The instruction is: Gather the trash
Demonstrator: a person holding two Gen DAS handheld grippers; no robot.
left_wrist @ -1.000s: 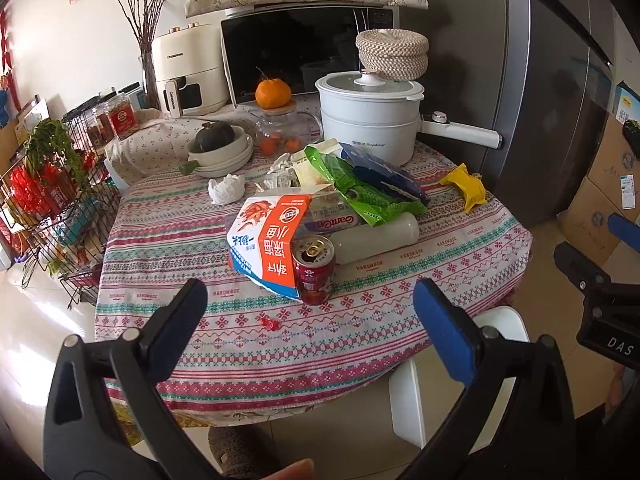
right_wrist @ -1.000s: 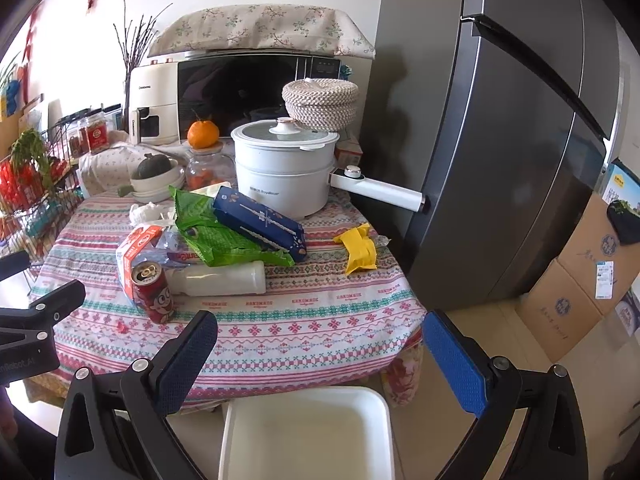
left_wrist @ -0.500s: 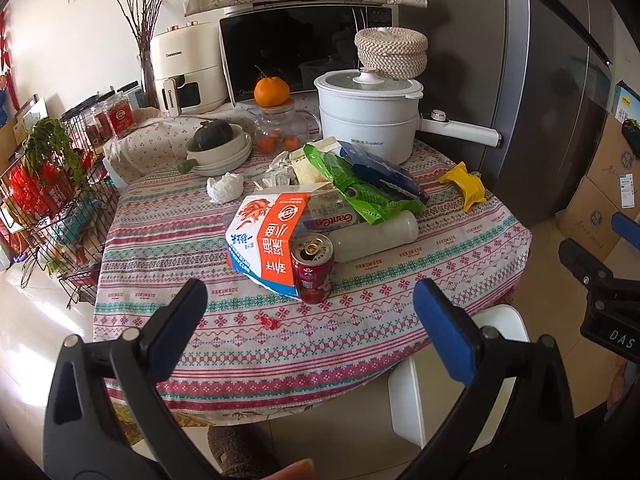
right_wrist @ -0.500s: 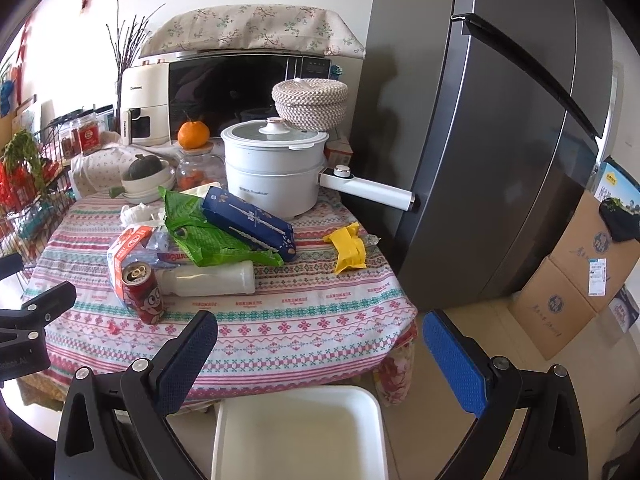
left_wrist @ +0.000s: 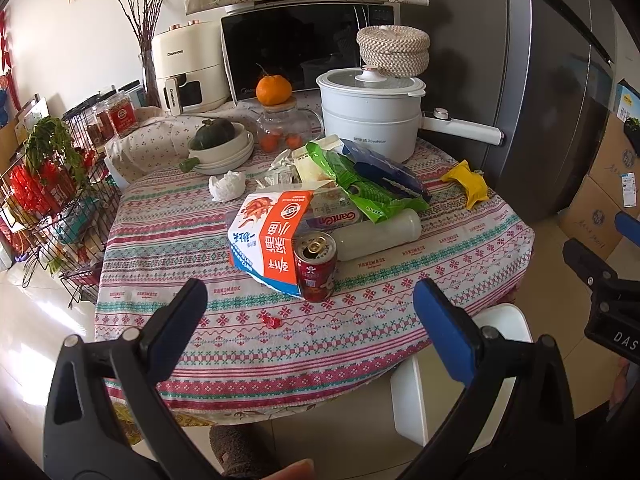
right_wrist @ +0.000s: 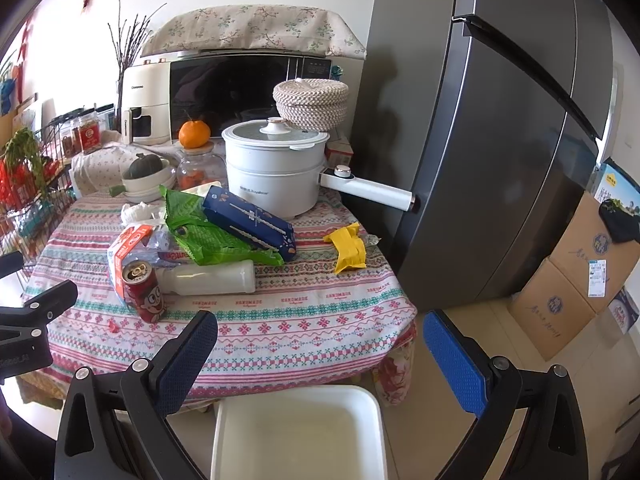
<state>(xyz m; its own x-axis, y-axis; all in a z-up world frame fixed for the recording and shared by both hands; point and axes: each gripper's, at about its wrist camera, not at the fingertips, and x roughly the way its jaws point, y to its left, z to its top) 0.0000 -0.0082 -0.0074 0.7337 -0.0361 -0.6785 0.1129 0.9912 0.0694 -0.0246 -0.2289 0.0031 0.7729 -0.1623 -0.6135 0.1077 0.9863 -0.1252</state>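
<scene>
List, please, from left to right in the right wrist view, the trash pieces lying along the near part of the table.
Red can → white bottle lying on its side → yellow wrapper.

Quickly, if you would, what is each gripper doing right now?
Left gripper: open, holding nothing.
Right gripper: open, holding nothing.

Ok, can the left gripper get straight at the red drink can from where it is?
Probably yes. The left gripper is open and empty, and the upright red drink can stands nearest it on the striped tablecloth. The orange-and-white carton lies against the can's far-left side, so one of the fingers may nudge it.
</scene>
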